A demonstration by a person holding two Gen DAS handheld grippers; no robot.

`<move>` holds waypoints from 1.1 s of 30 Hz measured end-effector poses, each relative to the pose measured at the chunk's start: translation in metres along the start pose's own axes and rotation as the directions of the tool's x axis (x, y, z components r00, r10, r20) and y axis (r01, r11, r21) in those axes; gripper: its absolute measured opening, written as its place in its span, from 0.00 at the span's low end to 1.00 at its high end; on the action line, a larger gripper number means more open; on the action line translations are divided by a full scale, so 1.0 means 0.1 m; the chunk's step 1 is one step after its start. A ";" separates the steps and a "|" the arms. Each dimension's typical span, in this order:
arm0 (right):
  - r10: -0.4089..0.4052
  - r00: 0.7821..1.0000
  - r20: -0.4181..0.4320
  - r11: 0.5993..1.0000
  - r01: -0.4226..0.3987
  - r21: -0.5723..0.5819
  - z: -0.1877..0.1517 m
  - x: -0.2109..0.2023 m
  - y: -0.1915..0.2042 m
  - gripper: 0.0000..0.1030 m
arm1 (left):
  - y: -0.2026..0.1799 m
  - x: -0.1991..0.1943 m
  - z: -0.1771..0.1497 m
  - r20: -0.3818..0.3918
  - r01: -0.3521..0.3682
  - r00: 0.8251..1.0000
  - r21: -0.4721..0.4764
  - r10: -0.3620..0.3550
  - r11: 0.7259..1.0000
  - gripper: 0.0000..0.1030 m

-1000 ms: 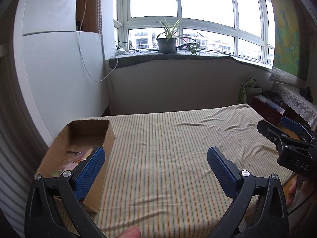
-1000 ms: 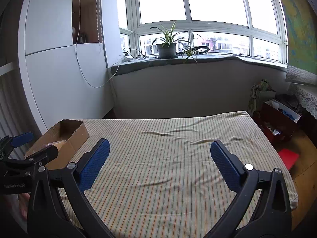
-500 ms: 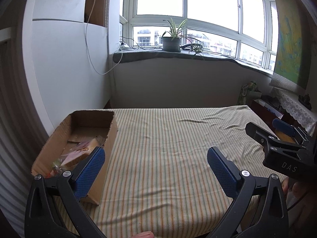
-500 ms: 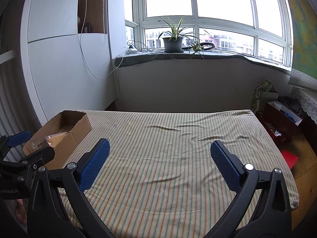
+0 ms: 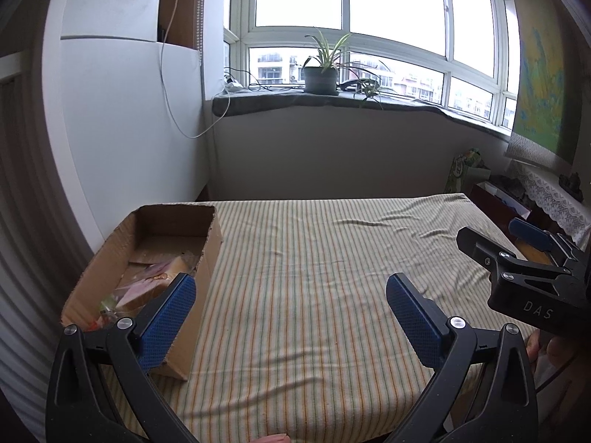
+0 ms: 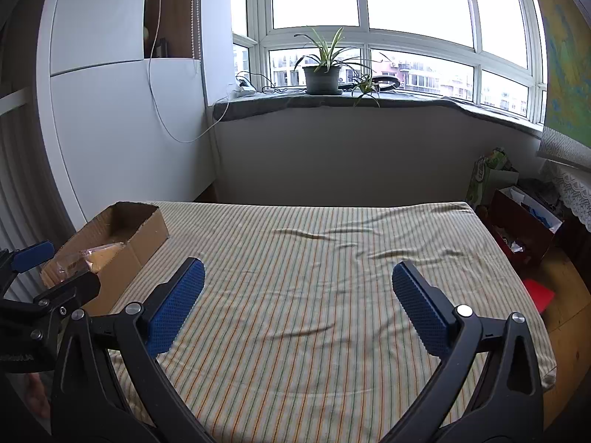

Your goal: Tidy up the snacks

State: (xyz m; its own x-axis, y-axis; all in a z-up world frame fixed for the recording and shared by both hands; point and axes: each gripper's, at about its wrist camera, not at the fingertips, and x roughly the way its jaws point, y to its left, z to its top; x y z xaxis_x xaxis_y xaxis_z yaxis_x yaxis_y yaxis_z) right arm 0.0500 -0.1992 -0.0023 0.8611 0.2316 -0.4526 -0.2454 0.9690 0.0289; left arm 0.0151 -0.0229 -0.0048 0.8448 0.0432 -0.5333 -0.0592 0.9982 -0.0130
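A brown cardboard box (image 5: 173, 221) stands at the left edge of a table covered with a striped cloth (image 5: 314, 277). Wrapped snacks (image 5: 151, 280) lie inside it, among them a packet of yellow bread. The box also shows in the right wrist view (image 6: 122, 236) with the bread packet (image 6: 99, 258) in it. My left gripper (image 5: 291, 302) is open and empty, held above the near left of the table beside the box. My right gripper (image 6: 297, 297) is open and empty above the table's near middle. Each gripper shows at the edge of the other's view.
A white cabinet (image 5: 129, 129) stands left of the table. A window sill with a potted plant (image 5: 321, 74) runs behind. A red box (image 6: 521, 229) and bags sit on the floor to the right.
Both grippers have pulled back and risen from the table, so more of the box and the near cloth is in view. Both stay open and empty.
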 end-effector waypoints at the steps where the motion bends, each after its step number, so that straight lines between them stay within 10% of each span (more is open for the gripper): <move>1: 0.000 1.000 0.000 1.000 0.000 0.000 -0.01 0.00 -0.01 1.00 | -0.01 0.00 0.00 0.000 -0.001 1.000 0.000 0.001 1.000 1.00; 33: -0.004 1.000 -0.010 1.000 0.004 -0.002 -0.05 -0.01 -0.01 1.00 | 0.02 0.04 -0.03 -0.023 0.010 1.000 0.001 -0.010 1.000 1.00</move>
State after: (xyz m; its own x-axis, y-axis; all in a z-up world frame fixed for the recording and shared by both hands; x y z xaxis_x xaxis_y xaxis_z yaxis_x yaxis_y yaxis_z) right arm 0.0473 -0.2013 -0.0062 0.8577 0.2267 -0.4614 -0.2427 0.9698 0.0252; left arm 0.0169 -0.0207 -0.0097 0.8329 0.0326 -0.5525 -0.0504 0.9986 -0.0169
